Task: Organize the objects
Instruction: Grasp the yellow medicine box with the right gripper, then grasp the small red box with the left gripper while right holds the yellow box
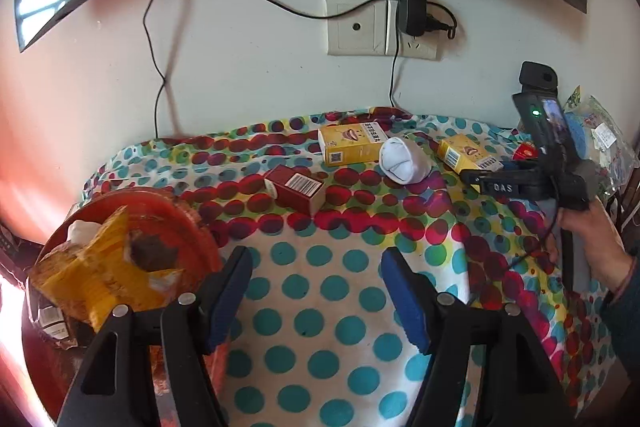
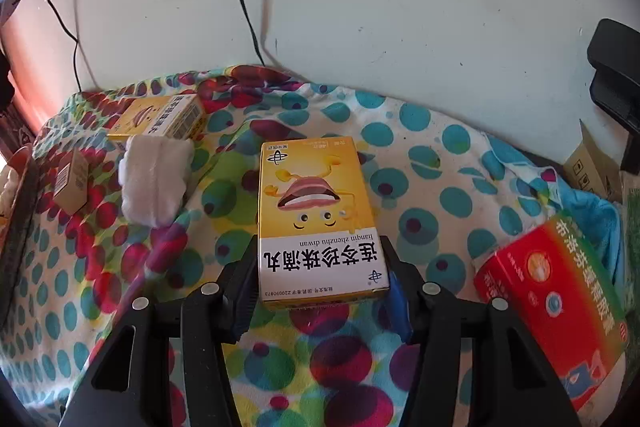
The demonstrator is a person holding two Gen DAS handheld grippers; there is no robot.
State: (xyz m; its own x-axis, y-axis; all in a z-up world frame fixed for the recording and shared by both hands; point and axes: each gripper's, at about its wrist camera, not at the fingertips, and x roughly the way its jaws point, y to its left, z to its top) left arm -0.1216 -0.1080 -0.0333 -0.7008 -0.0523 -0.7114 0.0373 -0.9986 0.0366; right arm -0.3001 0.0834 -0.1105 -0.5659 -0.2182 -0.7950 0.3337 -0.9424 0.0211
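Note:
My right gripper (image 2: pixel 320 247) is shut on a yellow medicine box (image 2: pixel 316 195) with a cartoon face, its pads pressing the box's two long sides on the polka-dot cloth (image 2: pixel 440 167). In the left wrist view the same box (image 1: pixel 466 151) shows at the right, with the right gripper (image 1: pixel 476 179) and a person's hand behind it. My left gripper (image 1: pixel 316 259) stands open over the cloth with nothing between its fingers. Ahead of it lie a dark red box (image 1: pixel 296 187), a second yellow box (image 1: pixel 352 145) and a rolled white sock (image 1: pixel 404 161).
A red dish (image 1: pixel 168 211) at the left holds yellow packaging (image 1: pixel 100 275). A red and green box (image 2: pixel 560 299) lies to the right of the held box, with a cardboard piece (image 2: pixel 588 167) behind it. The wall behind carries sockets (image 1: pixel 380 27) and hanging cables.

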